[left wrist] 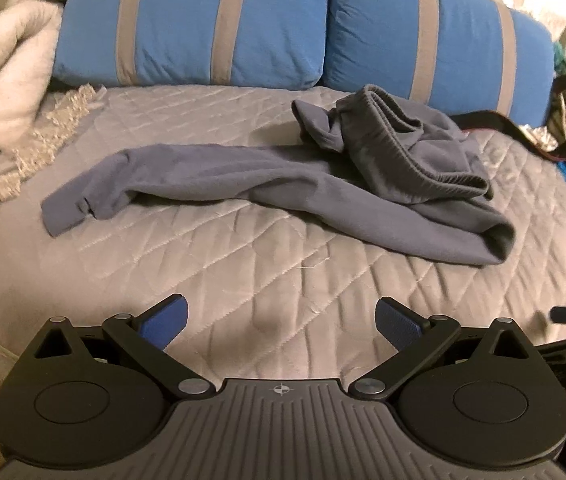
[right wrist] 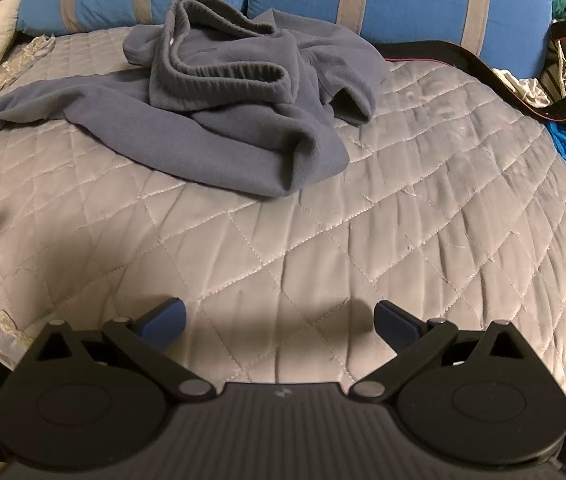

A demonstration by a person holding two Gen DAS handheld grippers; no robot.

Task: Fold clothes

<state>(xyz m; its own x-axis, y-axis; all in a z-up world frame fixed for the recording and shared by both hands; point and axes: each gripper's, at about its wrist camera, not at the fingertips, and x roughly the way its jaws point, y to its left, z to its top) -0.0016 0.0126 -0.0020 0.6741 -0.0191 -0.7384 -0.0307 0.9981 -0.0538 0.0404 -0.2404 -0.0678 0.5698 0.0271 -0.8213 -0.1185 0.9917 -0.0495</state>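
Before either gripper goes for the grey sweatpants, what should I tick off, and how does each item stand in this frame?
1. Left gripper open, empty: ok.
2. Right gripper open, empty: ok.
3. Grey sweatpants fully on the quilted bedspread: ok.
4. Sweatpants flat for folding: not ok, waistband bunched, one leg doubled over.
5. Bare quilt in front of both grippers: ok.
6. Black strap apart from the sweatpants: cannot tell.
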